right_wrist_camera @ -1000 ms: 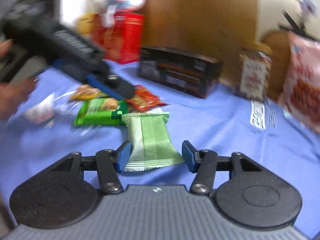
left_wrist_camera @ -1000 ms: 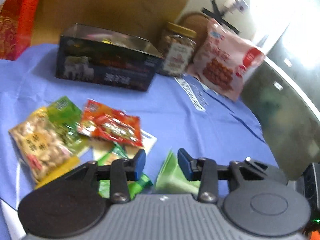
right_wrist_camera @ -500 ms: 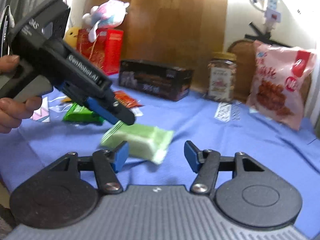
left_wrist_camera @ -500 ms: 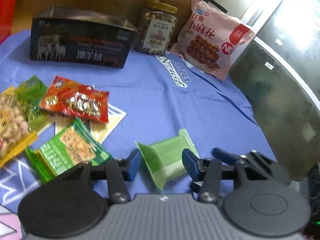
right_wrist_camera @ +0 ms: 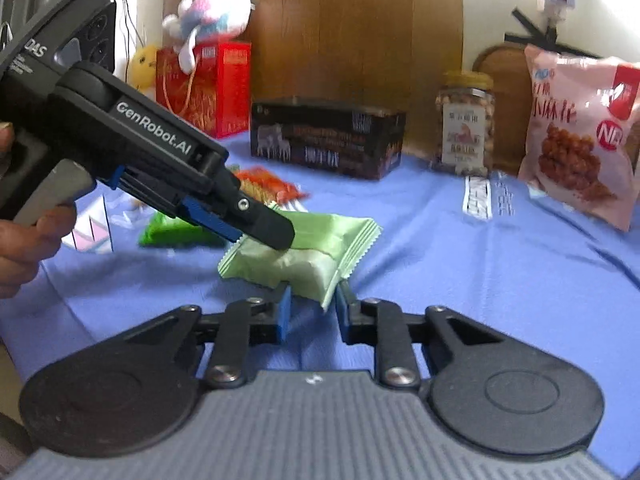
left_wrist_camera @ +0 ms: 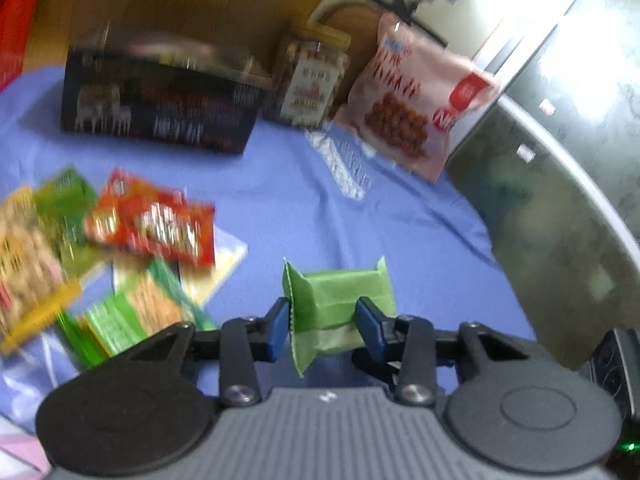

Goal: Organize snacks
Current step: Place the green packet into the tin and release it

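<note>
Left gripper [left_wrist_camera: 322,318] jaws closed on pale green snack packet [left_wrist_camera: 340,300], packet lifted above blue-clothed surface [left_wrist_camera: 360,232]. Right gripper [right_wrist_camera: 312,306] jaws pinch same packet's near corner. Black open box [right_wrist_camera: 326,136] behind, well apart.

Two wrist cameras look low and close across a blue tablecloth [right_wrist_camera: 460,264]. The left view faces the dark box [left_wrist_camera: 160,108] at 11 o'clock; the right view, further back, has it at 12 o'clock [right_wrist_camera: 326,136]. Both share the green packet [left_wrist_camera: 340,300] [right_wrist_camera: 304,252], jar [left_wrist_camera: 310,80] [right_wrist_camera: 466,124] and pink bag [left_wrist_camera: 416,100] [right_wrist_camera: 580,136].
</note>
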Available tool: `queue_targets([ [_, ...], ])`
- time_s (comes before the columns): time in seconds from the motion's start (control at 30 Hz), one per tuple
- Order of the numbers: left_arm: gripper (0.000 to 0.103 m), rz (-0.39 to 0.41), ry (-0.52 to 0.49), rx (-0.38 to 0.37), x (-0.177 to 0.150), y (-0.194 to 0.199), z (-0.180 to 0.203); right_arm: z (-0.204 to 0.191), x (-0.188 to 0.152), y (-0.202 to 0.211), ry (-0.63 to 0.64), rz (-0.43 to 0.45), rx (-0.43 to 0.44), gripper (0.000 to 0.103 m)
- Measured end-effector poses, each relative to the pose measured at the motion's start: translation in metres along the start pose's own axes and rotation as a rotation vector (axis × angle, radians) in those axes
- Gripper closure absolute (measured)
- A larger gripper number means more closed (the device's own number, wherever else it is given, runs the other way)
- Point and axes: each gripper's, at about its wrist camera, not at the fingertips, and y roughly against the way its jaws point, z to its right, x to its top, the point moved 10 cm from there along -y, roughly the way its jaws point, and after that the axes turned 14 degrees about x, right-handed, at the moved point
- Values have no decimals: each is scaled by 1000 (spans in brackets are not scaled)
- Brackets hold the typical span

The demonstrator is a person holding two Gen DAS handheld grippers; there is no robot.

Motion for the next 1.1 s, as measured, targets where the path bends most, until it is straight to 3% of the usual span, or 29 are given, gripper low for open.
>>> queue_targets([
  [0.23, 67, 126, -12, 36, 83, 10, -23, 9, 62, -22, 8, 102, -8, 77],
  [0.37, 68, 173, 14, 70, 135, 5, -51, 24, 106, -56, -10, 142, 11, 77],
  [0.57, 68, 193, 60, 155, 186, -20, -100, 39, 152, -123, -6, 140, 32, 77],
  [0.7, 59, 195, 104, 232, 200, -47, -130, 50, 160, -167, -43, 103, 55, 75],
  [0.73, 59, 188, 109, 257, 201, -52, -136, 51, 163, -171, -32, 131, 58, 62],
  [0.83, 59, 188, 135, 254, 199, -53, -145, 51, 162, -182, -26, 95, 11, 59],
  [0.97, 59, 240, 140, 250, 185, -24, -143, 37, 154, -155, -8, 126, 22, 60],
  [1.1, 59, 234, 116, 191, 154, -1, -116, 25, 121, -119, -110, 129, 58, 60],
])
